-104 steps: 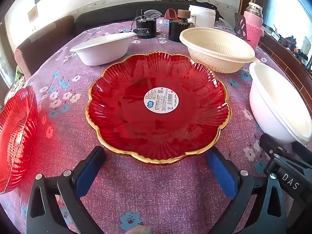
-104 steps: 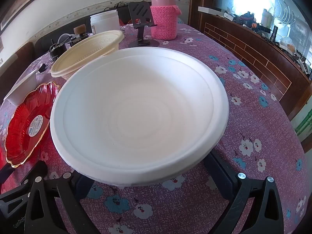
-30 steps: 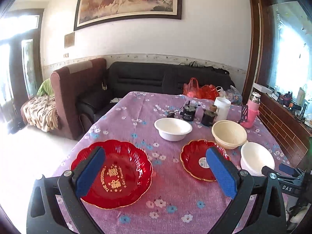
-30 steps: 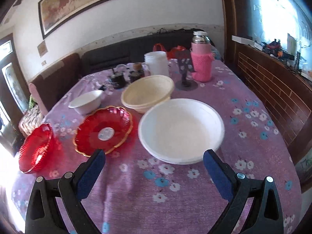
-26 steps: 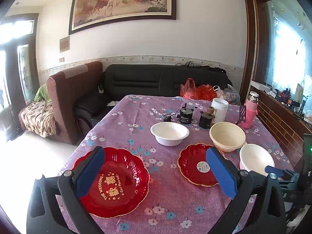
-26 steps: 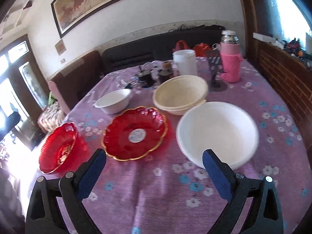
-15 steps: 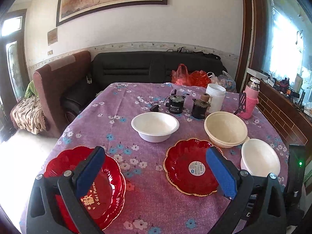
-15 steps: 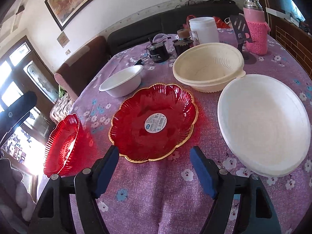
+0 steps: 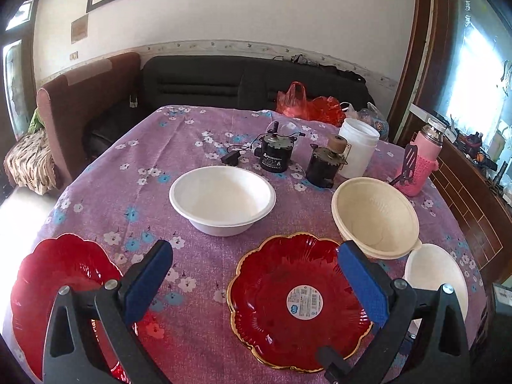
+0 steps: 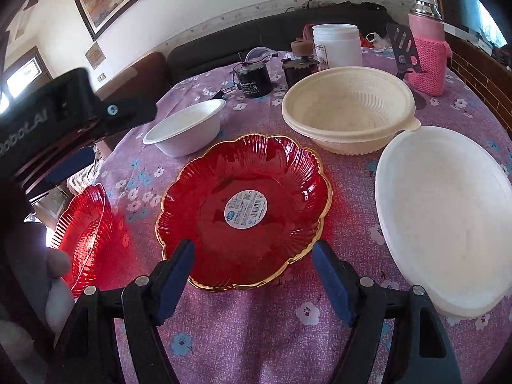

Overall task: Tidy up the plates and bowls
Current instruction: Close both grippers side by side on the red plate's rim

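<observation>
I line up my right gripper (image 10: 252, 275), jaws apart and empty, on the near rim of the gold-edged red plate (image 10: 246, 208) at mid-table, aiming low to pinch its edge while my left gripper (image 9: 256, 275) hovers spread wide.

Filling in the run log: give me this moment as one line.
left gripper: open, empty | right gripper: open, over near rim of stickered red plate | bowls, plates unstacked on table
</observation>
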{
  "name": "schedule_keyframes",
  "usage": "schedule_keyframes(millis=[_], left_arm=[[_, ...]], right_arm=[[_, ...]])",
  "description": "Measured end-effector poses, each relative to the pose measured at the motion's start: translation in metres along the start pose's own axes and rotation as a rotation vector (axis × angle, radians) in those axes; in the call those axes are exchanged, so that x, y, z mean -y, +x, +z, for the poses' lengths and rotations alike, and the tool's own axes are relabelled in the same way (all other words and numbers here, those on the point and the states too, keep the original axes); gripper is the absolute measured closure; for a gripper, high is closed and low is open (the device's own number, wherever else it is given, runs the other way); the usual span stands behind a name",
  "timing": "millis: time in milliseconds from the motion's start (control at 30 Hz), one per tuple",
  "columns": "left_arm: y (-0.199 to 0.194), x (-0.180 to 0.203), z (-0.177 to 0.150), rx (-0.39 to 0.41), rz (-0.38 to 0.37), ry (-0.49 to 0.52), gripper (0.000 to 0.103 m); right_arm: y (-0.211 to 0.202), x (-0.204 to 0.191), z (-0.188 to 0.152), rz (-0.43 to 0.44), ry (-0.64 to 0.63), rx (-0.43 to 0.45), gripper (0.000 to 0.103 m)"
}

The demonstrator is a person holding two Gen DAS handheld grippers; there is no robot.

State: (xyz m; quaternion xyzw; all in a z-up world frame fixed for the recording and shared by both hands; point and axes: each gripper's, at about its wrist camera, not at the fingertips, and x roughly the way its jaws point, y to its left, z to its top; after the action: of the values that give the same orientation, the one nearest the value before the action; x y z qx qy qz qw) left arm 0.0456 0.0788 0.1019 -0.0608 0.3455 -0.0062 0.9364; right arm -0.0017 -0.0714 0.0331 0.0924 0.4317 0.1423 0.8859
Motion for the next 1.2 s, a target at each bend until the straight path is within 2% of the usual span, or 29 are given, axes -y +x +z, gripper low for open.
schedule_keyframes(millis=[267, 667, 1033, 1100, 1167, 1200], left_arm=[[0.021, -0.011, 0.003, -0.018, 0.021, -0.02, 0.0], [0.04, -0.028, 0.003, -0.022, 0.044, -0.035, 0.0], [0.069, -0.034, -0.011, -0.116, -0.034, -0.059, 0.0], [0.074, -0.034, -0.013, -0.139, -0.043, -0.061, 0.001], [0.076, -0.041, -0.014, -0.16, -0.106, -0.118, 0.001], [0.078, -0.044, -0.014, -0.173, -0.116, -0.138, 0.002]], right_arm=[[0.001, -0.006, 0.001, 0.001, -0.046, 0.058, 0.023], [0.018, -0.026, 0.024, -0.036, -0.129, 0.063, 0.023], [0.038, -0.013, 0.04, -0.074, -0.096, 0.042, 0.023], [0.04, -0.004, 0.042, -0.028, -0.062, 0.033, 0.023], [0.038, 0.01, 0.046, 0.161, 0.015, 0.007, 0.027], [0.035, 0.016, 0.047, 0.228, 0.055, 0.006, 0.027]])
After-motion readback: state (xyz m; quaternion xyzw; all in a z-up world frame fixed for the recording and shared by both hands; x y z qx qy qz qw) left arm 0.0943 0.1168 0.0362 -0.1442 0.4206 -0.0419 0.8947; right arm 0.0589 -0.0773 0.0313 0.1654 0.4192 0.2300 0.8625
